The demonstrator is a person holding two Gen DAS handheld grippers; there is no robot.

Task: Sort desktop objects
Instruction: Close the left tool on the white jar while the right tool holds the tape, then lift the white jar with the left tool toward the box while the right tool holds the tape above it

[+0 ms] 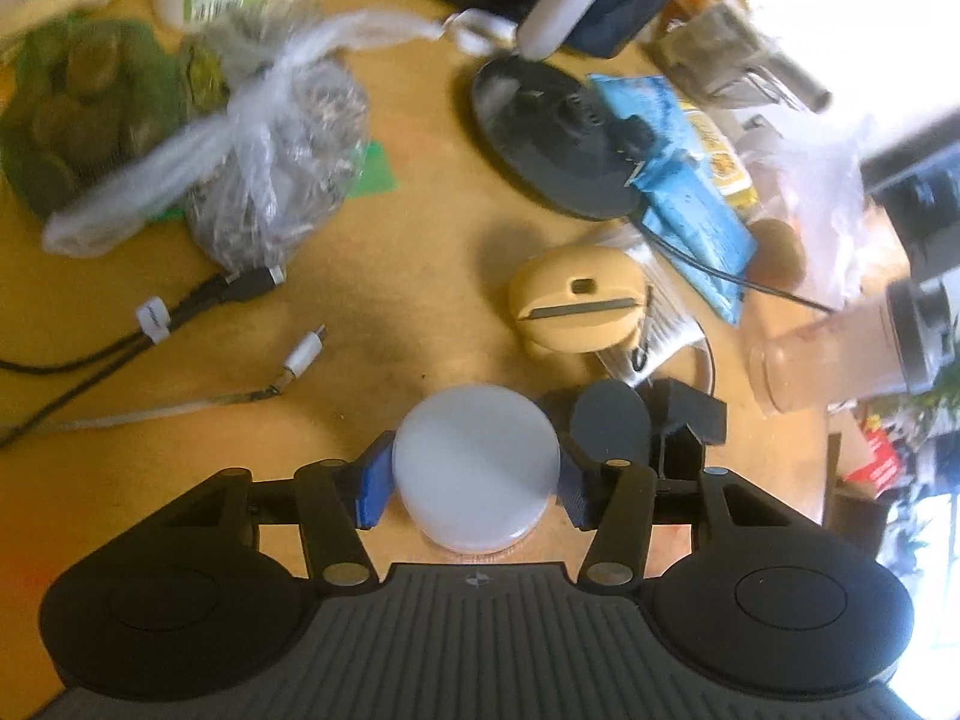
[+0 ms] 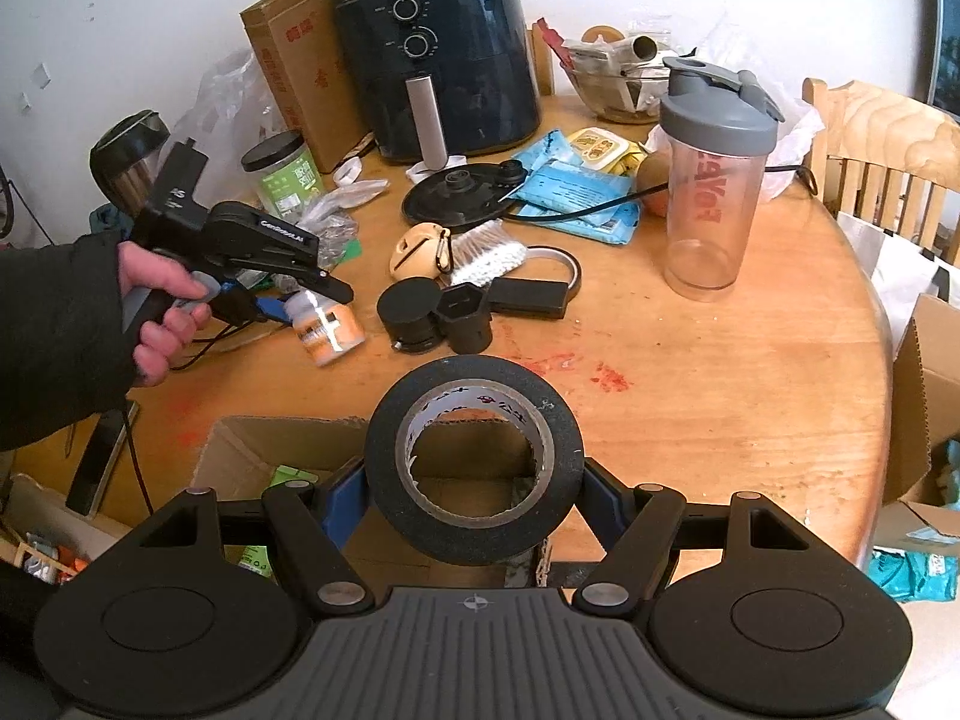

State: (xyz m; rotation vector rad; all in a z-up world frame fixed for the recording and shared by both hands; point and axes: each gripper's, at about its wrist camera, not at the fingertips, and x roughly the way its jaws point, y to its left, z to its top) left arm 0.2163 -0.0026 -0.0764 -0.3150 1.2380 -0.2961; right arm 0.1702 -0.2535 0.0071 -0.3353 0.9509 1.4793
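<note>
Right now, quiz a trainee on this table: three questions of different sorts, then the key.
1. What do the left gripper's jaws clamp?
A. the white-capped bottle
B. a spoon
C. a phone

2. True or false: the roll of black tape in the right gripper lies flat on the round wooden table.

3. Fill in: beneath the held tape stands an open cardboard ____.

Key: 1 A; 2 false; 3 box.

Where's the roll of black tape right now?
The roll of black tape sits clamped in the right tool, low and centre in the right wrist view. It hangs above an open cardboard box at the near edge of the round wooden table.
</note>
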